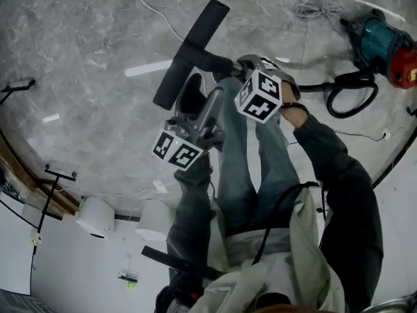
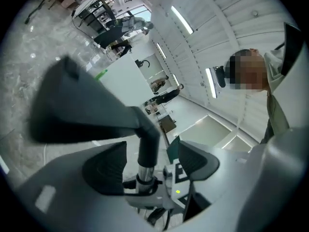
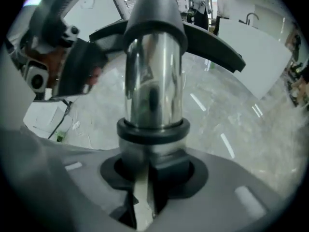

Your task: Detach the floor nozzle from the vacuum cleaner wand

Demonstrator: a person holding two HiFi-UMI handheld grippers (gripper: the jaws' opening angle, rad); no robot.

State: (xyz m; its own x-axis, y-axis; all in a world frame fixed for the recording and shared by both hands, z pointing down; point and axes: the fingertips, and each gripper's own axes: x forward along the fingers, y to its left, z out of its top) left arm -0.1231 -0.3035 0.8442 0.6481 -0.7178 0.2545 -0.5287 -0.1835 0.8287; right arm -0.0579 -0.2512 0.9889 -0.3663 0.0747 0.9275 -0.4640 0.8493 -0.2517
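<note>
The black T-shaped floor nozzle (image 1: 192,44) is lifted off the marble floor, its black neck (image 2: 147,134) seated on the chrome wand tube (image 3: 154,66). My right gripper (image 3: 153,166) is shut on the wand just below its black collar (image 3: 153,129), and the nozzle head (image 3: 212,45) spreads out beyond the tube. In the head view the right gripper (image 1: 236,69) reaches the neck from the right. My left gripper (image 2: 149,163) stands open. Its dark pads (image 2: 104,168) flank the neck without touching it. In the head view the left gripper (image 1: 207,100) comes up from below.
A teal and red power tool (image 1: 384,44) lies on the floor at the upper right, with a black cable loop (image 1: 348,93) beside it. A white cord (image 1: 150,8) trails across the top. The person's jeans-clad legs (image 1: 251,162) are under the grippers. White round objects (image 1: 94,215) stand at lower left.
</note>
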